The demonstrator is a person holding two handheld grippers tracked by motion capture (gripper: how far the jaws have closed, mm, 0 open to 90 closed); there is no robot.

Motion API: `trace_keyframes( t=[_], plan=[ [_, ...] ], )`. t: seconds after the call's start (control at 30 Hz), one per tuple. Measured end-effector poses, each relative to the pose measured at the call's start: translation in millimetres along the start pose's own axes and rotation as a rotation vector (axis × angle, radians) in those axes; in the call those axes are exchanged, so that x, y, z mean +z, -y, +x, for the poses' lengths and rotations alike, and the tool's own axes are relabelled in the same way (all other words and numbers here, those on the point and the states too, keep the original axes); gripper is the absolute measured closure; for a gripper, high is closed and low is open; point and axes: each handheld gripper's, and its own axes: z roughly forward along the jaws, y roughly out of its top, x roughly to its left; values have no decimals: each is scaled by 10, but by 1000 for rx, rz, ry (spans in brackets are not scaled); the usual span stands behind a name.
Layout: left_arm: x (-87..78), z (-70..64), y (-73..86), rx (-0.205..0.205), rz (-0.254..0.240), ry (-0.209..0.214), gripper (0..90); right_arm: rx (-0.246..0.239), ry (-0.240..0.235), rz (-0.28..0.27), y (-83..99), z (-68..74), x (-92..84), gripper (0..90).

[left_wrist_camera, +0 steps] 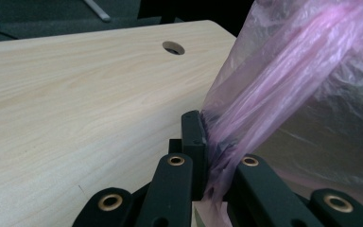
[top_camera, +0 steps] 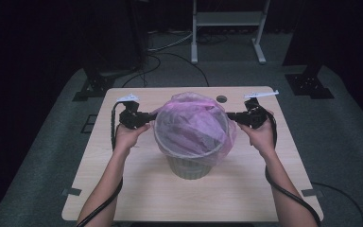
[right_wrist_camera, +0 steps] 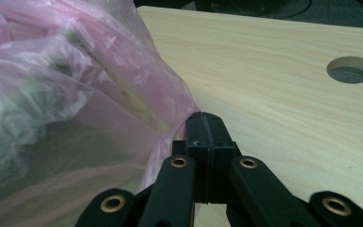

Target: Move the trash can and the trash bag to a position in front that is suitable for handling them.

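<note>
Nearest the camera, the person's two forearms come up from the near edge of the desk [top_camera: 123,198], cables trailing beside them. At the left, the left gripper [top_camera: 146,116] is pinched on a gathered fold of the pink plastic bag [top_camera: 194,125]; in the left gripper view the film [left_wrist_camera: 283,90] is bunched tight between its jaws. In the middle of the desk stands the pale bin [top_camera: 189,166], with the bag draped over its mouth and hanging down round its rim, stretched between the two hands. At the right, the right gripper [top_camera: 233,117] is pressed together on the bag's opposite edge; in the right gripper view the film [right_wrist_camera: 75,94] runs in beside its closed jaws [right_wrist_camera: 203,135], though how much is caught there I cannot tell.

The risk, as I judge it, lies in the thin film. Pulling the two sides apart or downward unevenly could tear it at the pinch points, or let it slip from the right side's slight hold. A hard tug on one side could also tip the light bin or drag it towards a side edge of the desk.
</note>
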Motion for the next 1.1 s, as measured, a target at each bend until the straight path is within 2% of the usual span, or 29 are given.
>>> trace_keyframes(
  t=[0.3, 0.5, 0.57, 0.6, 0.7, 0.77, 0.83, 0.93, 1.03, 1.1],
  plan=[
    [78, 30, -7, -12, 17, -13, 887, 21, 3, 22, 48, -50, 68, 900],
    [164, 27, 38, -18, 50, -25, 888, 35, 3, 41, 93, -85, 143, 900],
    [172, 70, 90, -28, 71, -47, 888, 32, 29, 64, 134, -99, 178, 900],
    [156, 99, 118, -40, 59, -36, 888, 35, 34, 70, 155, -113, 182, 900],
    [90, 125, 165, -43, 29, -24, 884, 59, -17, 19, 195, -167, 109, 900],
    [44, 125, 167, -36, 11, -14, 846, 56, -39, -7, 187, -169, 46, 900],
    [16, 124, 167, -38, 2, -1, 778, 56, -65, -28, 171, -159, -10, 827],
    [-109, 119, 163, -20, -25, 25, 683, 34, -77, -45, 154, -131, -104, 764],
    [-184, 115, 172, -3, -44, 42, 632, 30, -103, -80, 159, -125, -192, 746],
    [-232, 98, 175, 24, -53, 57, 608, 19, -115, -93, 169, -116, -250, 747]
  ],
)
